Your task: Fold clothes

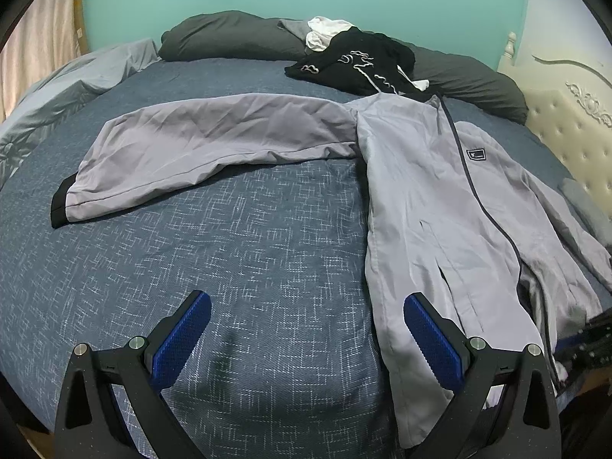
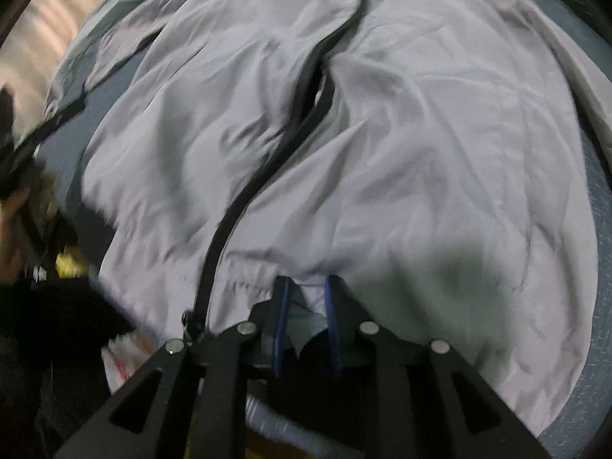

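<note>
A light grey zip jacket (image 1: 432,191) lies face up on the blue bed cover (image 1: 229,248), one sleeve (image 1: 199,149) stretched out to the left with a black cuff. My left gripper (image 1: 306,302) hovers open above the cover, its right finger over the jacket's bottom hem, nothing between its blue pads. In the right wrist view the jacket (image 2: 382,134) fills the frame, its dark zipper (image 2: 267,160) running down the middle. My right gripper (image 2: 308,283) is shut on the jacket's bottom hem, just right of the zipper end. That view is blurred.
A pile of black and white clothes (image 1: 355,57) sits on dark grey pillows (image 1: 237,34) at the far side. A cream tufted headboard (image 1: 566,114) stands at the right, a grey quilt (image 1: 57,91) at the left. A hand (image 2: 15,206) shows at the left edge.
</note>
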Action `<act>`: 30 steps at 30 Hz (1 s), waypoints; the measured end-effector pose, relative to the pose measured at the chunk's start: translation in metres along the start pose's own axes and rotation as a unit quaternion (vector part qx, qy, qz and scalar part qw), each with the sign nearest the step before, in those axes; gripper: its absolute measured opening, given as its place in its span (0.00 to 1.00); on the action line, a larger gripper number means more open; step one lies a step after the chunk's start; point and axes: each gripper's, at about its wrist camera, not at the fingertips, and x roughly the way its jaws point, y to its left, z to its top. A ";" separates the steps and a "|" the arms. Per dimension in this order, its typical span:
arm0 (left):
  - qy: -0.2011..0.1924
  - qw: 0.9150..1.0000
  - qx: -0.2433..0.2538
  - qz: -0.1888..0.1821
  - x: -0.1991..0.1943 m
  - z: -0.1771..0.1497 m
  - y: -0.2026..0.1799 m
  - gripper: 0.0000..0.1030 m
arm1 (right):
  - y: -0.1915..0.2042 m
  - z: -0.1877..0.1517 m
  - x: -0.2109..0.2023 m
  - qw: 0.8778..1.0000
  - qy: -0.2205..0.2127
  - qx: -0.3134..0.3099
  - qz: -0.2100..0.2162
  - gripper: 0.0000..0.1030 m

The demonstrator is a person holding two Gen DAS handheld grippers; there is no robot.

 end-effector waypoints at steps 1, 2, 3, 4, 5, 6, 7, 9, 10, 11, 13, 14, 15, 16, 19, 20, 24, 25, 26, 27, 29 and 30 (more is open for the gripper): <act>0.000 1.000 0.000 0.000 0.000 0.000 0.000 1.00 | 0.001 -0.003 -0.001 1.000 0.009 -0.005 0.005 0.19; 0.000 1.000 0.000 0.000 0.000 0.000 0.000 1.00 | 0.002 -0.004 -0.002 1.000 0.013 -0.008 0.006 0.19; -0.001 1.000 0.000 0.000 0.000 0.000 0.000 1.00 | 0.001 -0.003 -0.005 1.000 0.009 -0.007 0.005 0.19; -0.001 1.000 0.000 0.000 0.000 0.000 0.000 1.00 | 0.001 -0.002 -0.008 1.000 0.003 -0.005 0.006 0.19; -0.001 1.000 0.000 0.000 0.000 0.000 0.000 1.00 | 0.000 0.000 -0.012 1.000 -0.004 -0.002 0.006 0.19; -0.001 1.000 0.000 0.001 0.000 -0.001 0.000 1.00 | -0.001 0.002 -0.016 1.000 -0.010 0.001 0.006 0.19; 0.000 1.000 0.001 0.001 0.000 -0.001 0.000 1.00 | -0.002 0.006 -0.023 1.000 -0.027 0.005 0.009 0.19; 0.001 1.000 0.002 0.001 0.001 -0.001 -0.001 1.00 | -0.005 0.016 -0.038 0.998 -0.067 0.017 0.008 0.19; 0.001 1.000 0.003 0.001 0.001 -0.001 -0.002 1.00 | -0.004 0.020 -0.040 0.997 -0.078 0.022 0.009 0.19; 0.001 1.000 0.004 0.001 0.001 -0.001 -0.002 1.00 | -0.001 0.023 -0.041 0.996 -0.087 0.026 0.011 0.19; 0.001 1.000 0.004 0.001 0.001 -0.001 -0.002 1.00 | 0.003 0.030 -0.043 0.994 -0.103 0.036 0.014 0.19; 0.001 1.000 0.004 0.001 0.001 -0.001 -0.001 1.00 | 0.006 0.032 -0.039 0.994 -0.104 0.039 0.017 0.19; 0.001 1.000 0.004 0.002 0.001 -0.001 -0.001 1.00 | 0.008 0.034 -0.032 0.994 -0.103 0.042 0.021 0.19; 0.002 1.000 0.003 0.002 0.001 -0.002 0.000 1.00 | 0.012 0.040 -0.023 0.994 -0.097 0.040 0.029 0.19; 0.004 1.000 -0.001 0.004 0.003 -0.002 0.004 1.00 | 0.025 0.049 -0.004 0.996 -0.074 0.025 0.039 0.19; 0.006 1.000 -0.001 0.003 0.003 -0.002 0.005 1.00 | 0.029 0.048 -0.001 0.997 -0.067 0.018 0.038 0.19; 0.006 1.000 0.003 0.002 0.002 -0.001 0.006 1.00 | 0.043 0.046 0.013 0.999 -0.037 -0.008 0.033 0.21; 0.005 1.000 0.003 0.002 0.001 -0.001 0.006 1.00 | 0.046 0.046 0.016 0.999 -0.030 -0.014 0.032 0.21; 0.004 1.000 0.003 0.002 0.001 0.000 0.006 1.00 | 0.050 0.045 0.020 0.999 -0.023 -0.021 0.031 0.21; 0.004 1.000 0.003 0.002 0.001 0.000 0.006 1.00 | 0.053 0.045 0.023 0.999 -0.016 -0.027 0.030 0.21; 0.005 1.000 0.004 0.003 0.001 0.000 0.007 1.00 | 0.059 0.045 0.020 0.999 -0.021 -0.038 0.017 0.21; 0.004 1.000 0.004 0.004 -0.001 0.001 0.007 1.00 | 0.060 0.047 0.014 0.998 -0.036 -0.036 0.020 0.21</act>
